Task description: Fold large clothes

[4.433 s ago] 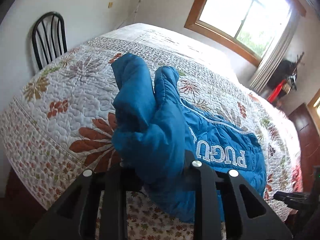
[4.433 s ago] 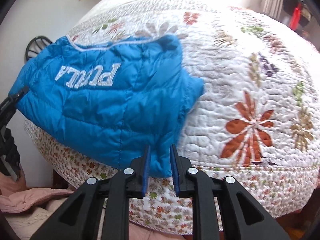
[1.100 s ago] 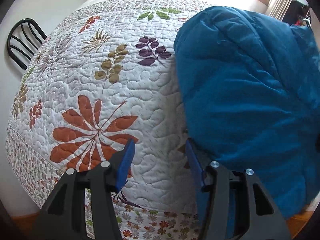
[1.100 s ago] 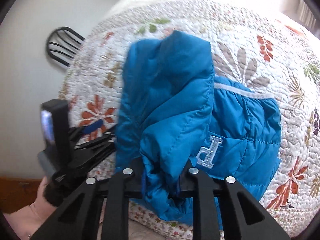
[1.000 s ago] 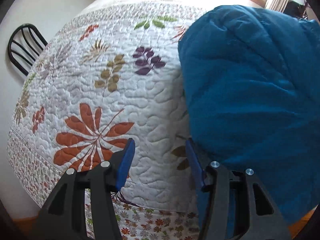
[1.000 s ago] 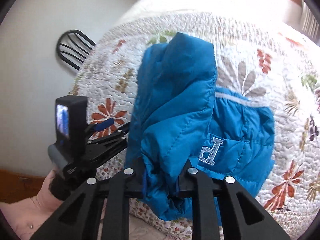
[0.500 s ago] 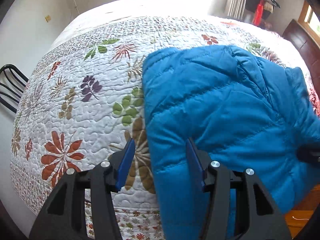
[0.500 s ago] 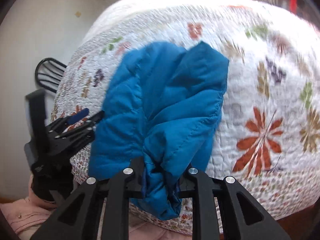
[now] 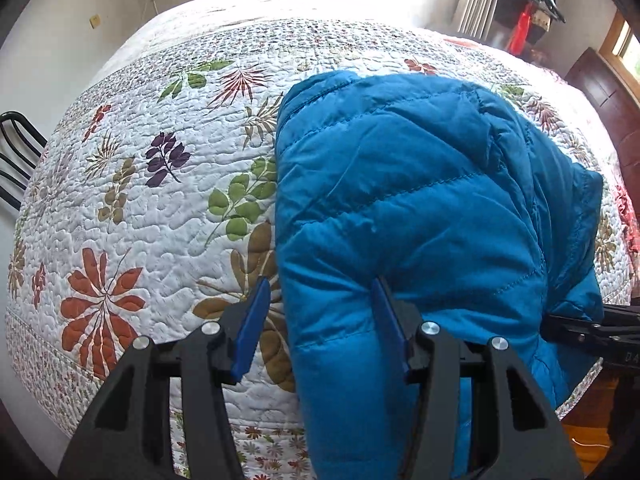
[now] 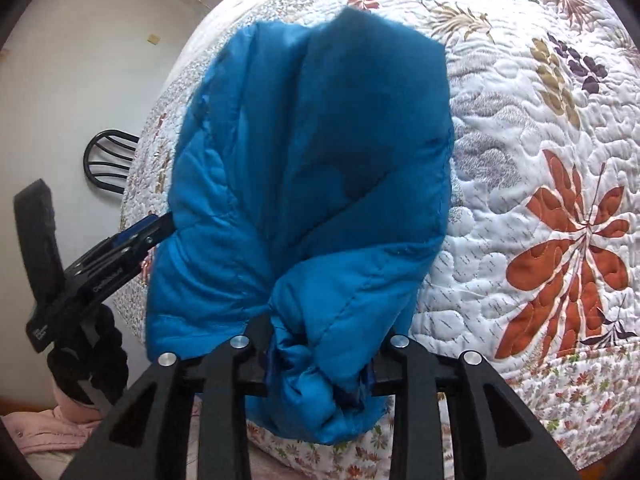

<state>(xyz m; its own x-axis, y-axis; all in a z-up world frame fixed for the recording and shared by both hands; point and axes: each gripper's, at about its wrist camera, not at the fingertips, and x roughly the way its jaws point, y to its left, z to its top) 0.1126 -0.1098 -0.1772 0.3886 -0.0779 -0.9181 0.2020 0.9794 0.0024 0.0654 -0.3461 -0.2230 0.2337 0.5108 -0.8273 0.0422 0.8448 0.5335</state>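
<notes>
Blue puffer jacket (image 9: 420, 200) bunched at the bed's (image 9: 132, 208) near edge

Left gripper (image 9: 320, 300) jaws spread around a fold — right gripper (image 10: 320, 360) pinched gathered fabric.

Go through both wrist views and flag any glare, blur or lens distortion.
Left wrist view: window light blows out the far end of the quilt, and the fisheye bulges the bed into a dome. Right wrist view: the top edge of the blue jacket looks soft and blurred; dark vignette fills the corners.
</notes>
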